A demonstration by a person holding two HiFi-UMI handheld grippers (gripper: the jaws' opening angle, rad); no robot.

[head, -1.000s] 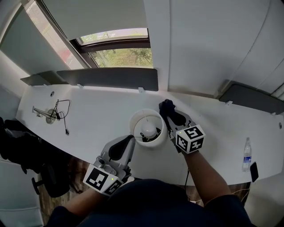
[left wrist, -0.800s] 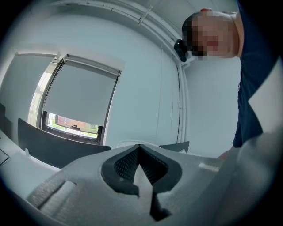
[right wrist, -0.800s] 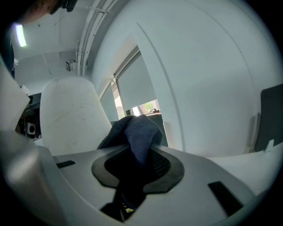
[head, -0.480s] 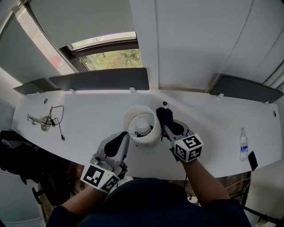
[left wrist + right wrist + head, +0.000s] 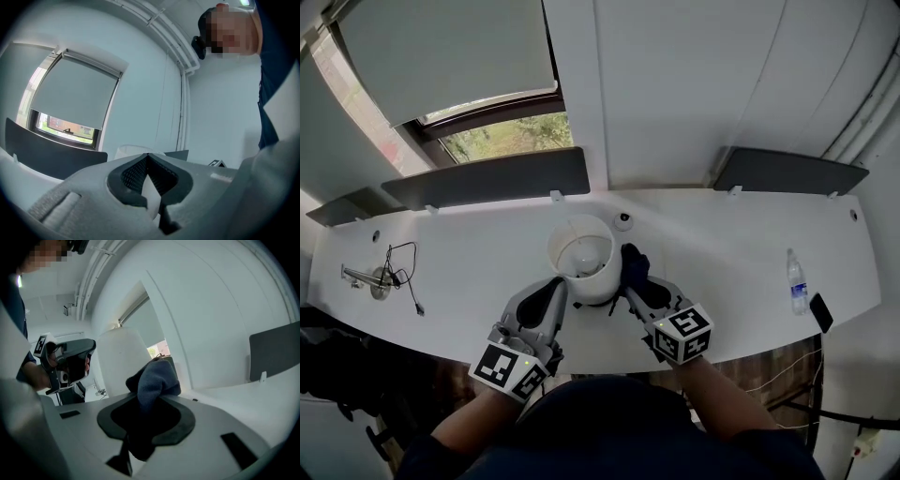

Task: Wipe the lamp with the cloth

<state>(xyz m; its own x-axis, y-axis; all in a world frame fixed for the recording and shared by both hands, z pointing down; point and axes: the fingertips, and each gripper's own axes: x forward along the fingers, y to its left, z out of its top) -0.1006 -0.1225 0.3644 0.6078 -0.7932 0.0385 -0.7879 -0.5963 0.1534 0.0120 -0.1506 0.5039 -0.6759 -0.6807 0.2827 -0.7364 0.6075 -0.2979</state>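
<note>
The white lamp (image 5: 581, 255) stands on the white desk (image 5: 469, 272), between the 2 grippers. The right gripper (image 5: 636, 283) pinches a dark blue cloth (image 5: 632, 262), whose bunched end sits at the shade's right side; actual contact cannot be made out. The left gripper (image 5: 557, 287) is just beside the lamp's left side, jaws pressed together at the tips, holding nothing. A water bottle (image 5: 794, 278) is well off to the right.

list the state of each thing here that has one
lamp: upright on the desk
cloth: bunched, clamped in the right gripper, by the lamp's shade
right gripper: shut on the cloth
left gripper: shut, tips meeting, beside the lamp
window blind: mostly lowered
</note>
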